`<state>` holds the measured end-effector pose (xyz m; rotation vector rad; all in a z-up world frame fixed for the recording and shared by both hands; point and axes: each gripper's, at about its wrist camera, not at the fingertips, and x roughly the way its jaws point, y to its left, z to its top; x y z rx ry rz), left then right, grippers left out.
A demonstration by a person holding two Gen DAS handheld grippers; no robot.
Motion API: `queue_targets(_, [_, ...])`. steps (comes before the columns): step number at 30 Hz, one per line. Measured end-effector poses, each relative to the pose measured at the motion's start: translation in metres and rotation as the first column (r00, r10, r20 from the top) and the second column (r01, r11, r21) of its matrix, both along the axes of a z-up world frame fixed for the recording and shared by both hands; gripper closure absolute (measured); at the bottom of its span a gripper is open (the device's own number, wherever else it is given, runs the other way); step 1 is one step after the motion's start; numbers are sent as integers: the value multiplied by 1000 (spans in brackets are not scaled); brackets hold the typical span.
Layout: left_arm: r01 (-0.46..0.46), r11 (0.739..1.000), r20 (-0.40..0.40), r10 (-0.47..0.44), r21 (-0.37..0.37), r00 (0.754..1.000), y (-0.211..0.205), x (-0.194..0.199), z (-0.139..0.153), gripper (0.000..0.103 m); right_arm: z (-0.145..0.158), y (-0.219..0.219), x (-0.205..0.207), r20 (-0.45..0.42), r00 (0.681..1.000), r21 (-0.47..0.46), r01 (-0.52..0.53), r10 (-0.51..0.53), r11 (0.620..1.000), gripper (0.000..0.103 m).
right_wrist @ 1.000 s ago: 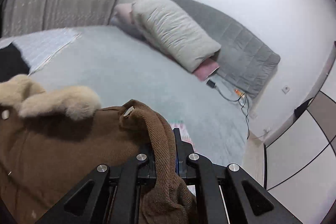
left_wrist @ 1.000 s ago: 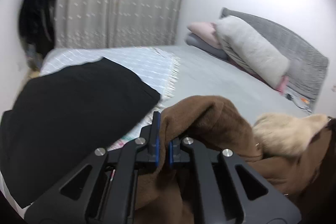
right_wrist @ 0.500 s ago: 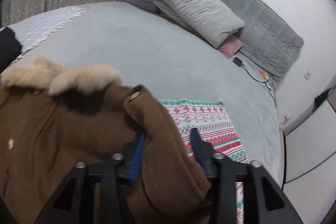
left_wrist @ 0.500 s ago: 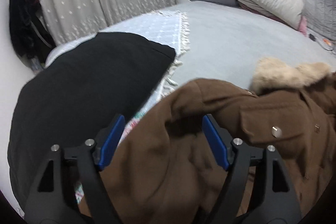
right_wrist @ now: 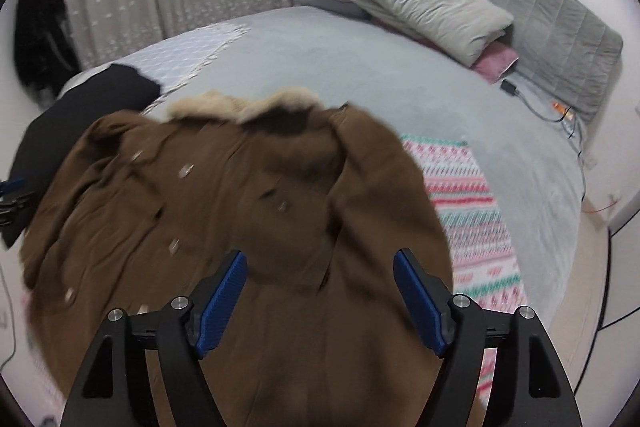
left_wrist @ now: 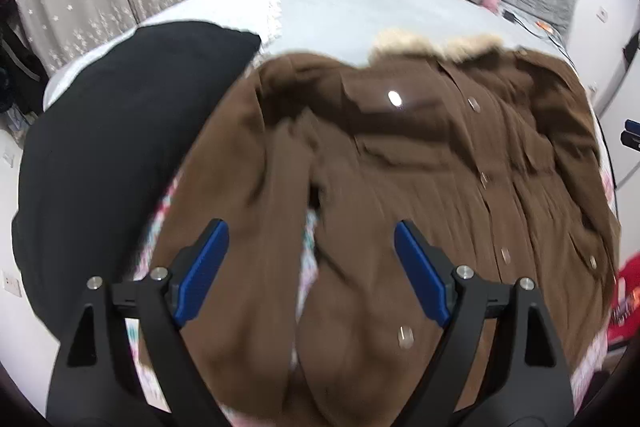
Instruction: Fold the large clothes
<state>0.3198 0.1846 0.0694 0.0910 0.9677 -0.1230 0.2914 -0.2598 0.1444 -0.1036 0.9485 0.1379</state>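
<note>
Jaws of the left gripper (left_wrist: pixel 307 273) and right gripper (right_wrist: pixel 320 301) are opening, gripping nothing; smooth the fur-collared brown cloth coat (left_wrist: pixel 420 155) flat before regrasping.

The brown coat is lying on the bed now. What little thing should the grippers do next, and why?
Probably reach for a sleeve and fold it in over the front. The coat lies spread out on the bed, buttons up and fur collar far away. Both the left gripper and the right gripper are opening with nothing pinched, so a new grab seems to come first.
</note>
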Motion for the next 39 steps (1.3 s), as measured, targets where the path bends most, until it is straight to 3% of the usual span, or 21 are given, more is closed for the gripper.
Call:
queue_targets(8, [38, 999, -61, -37, 15, 997, 16, -76, -27, 18, -19, -1, -88, -78, 994, 38, -74, 77, 997, 24])
queue_targets(13, [71, 997, -97, -73, -19, 993, 34, -111, -53, 18, -42, -7, -136, -102, 990, 51, -90, 95, 995, 24])
queue_targets(18, [116, 986, -106, -129, -123, 986, 55, -144, -82, 21, -72, -28, -178, -126, 989, 107, -63, 76, 992, 24])
queue_targets(22, [171, 975, -114, -187, -141, 976, 59, -150, -97, 29, -95, -47, -200, -152, 987, 138, -35, 56, 990, 24])
queue_targets(30, [230, 964, -101, -245, -134, 964, 52, -117, -112, 29, -131, -67, -213, -219, 975, 185, 21, 20, 982, 24])
queue_targets(35, [228, 954, -118, -253, -194, 960, 55, -100, -123, 29, -145, -62, -208, -244, 969, 193, 20, 29, 981, 24])
queue_targets(36, [217, 953, -113, -244, -213, 963, 55, -100, -123, 32, -148, -61, -207, -247, 969, 200, 19, 31, 980, 24])
queue_targets(38, [208, 946, -110, -241, -248, 964, 54, -105, -123, 47, -156, -58, -202, -253, 967, 222, 27, 31, 975, 24])
queue_targets(39, [206, 943, -110, -241, -263, 964, 54, -109, -122, 64, -163, -55, -199, -264, 964, 242, 34, 32, 970, 25])
